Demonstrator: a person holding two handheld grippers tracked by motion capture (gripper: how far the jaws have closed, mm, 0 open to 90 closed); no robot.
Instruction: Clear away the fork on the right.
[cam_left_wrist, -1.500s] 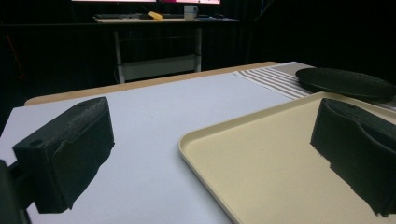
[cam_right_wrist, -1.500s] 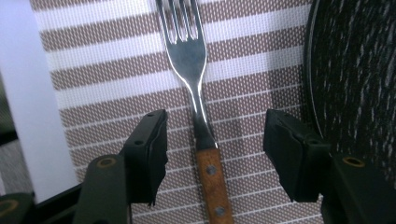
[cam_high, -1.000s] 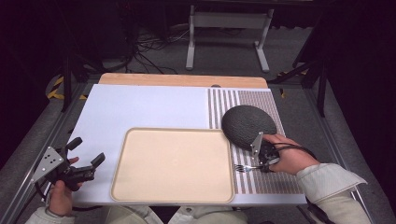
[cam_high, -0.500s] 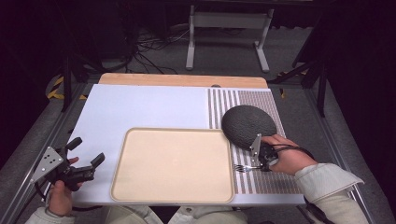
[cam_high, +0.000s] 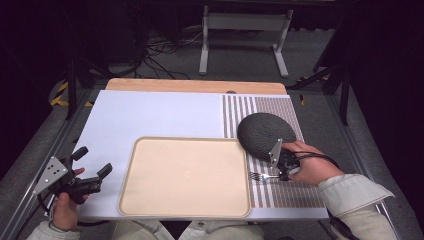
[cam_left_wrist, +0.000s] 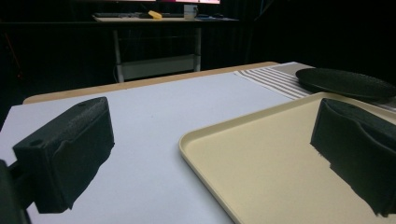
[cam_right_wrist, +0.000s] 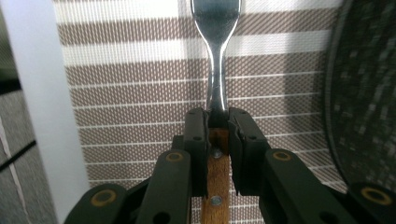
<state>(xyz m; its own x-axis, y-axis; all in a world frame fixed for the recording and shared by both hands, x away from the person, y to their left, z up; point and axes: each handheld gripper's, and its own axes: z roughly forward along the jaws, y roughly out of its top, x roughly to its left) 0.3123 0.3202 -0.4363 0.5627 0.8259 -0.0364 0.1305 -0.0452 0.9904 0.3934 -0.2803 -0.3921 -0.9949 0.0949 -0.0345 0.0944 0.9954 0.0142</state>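
Dark room, grey floor (cam_high: 165, 70) — metal stand (cam_high: 243, 22)

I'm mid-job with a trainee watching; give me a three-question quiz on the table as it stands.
1. True or false: the right gripper has its fingers closed on the fork at its wooden handle.
2. Where does the dark plate lie? A) on the beige tray B) on the striped placemat C) on the floor
3. In a few words: what is between the fingers of the left gripper?

Key
1. True: the fingers have just been closing, and the handle sits between them.
2. B: it rests on the placemat, beside the tray.
3. Nothing; it is open, at the table's near left corner.
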